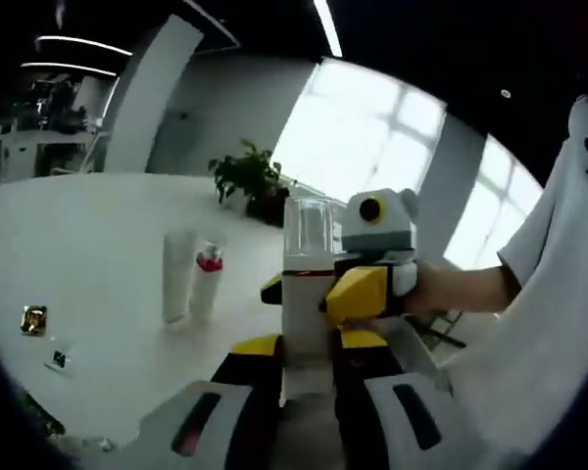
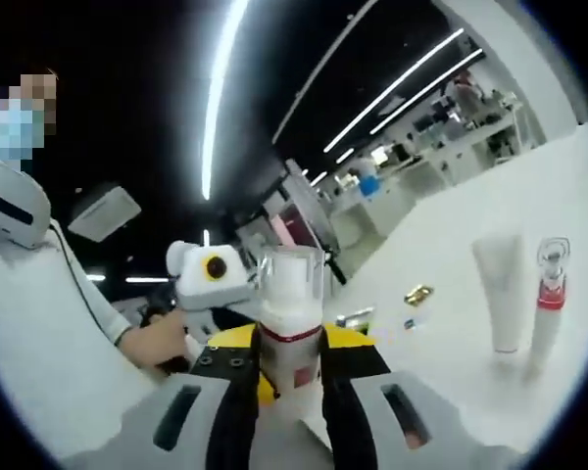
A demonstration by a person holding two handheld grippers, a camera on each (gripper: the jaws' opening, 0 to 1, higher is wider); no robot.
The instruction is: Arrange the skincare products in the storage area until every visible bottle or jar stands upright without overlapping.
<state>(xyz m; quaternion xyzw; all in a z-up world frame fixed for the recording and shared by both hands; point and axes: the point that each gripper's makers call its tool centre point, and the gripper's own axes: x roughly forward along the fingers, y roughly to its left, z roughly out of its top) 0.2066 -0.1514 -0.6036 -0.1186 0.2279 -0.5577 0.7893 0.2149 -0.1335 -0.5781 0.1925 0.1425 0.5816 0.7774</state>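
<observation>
White tabletop (image 1: 88, 245) under you; both your grippers pinch the same clear-capped bottle (image 1: 307, 294) upright between them, left gripper (image 1: 309, 367) and right gripper (image 2: 292, 377), while a white tube (image 1: 177, 274) and red-collared bottle (image 1: 207, 279) stand side by side nearby.

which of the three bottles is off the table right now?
The white bottle with the clear cap, clamped between both grippers. The plain white tube and the red-collared bottle stand upright on the table.

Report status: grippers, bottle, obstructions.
Left gripper and right gripper both shut on the white pump bottle, held above the table. White tube and red-collared bottle upright, apart. Nothing blocking.
</observation>
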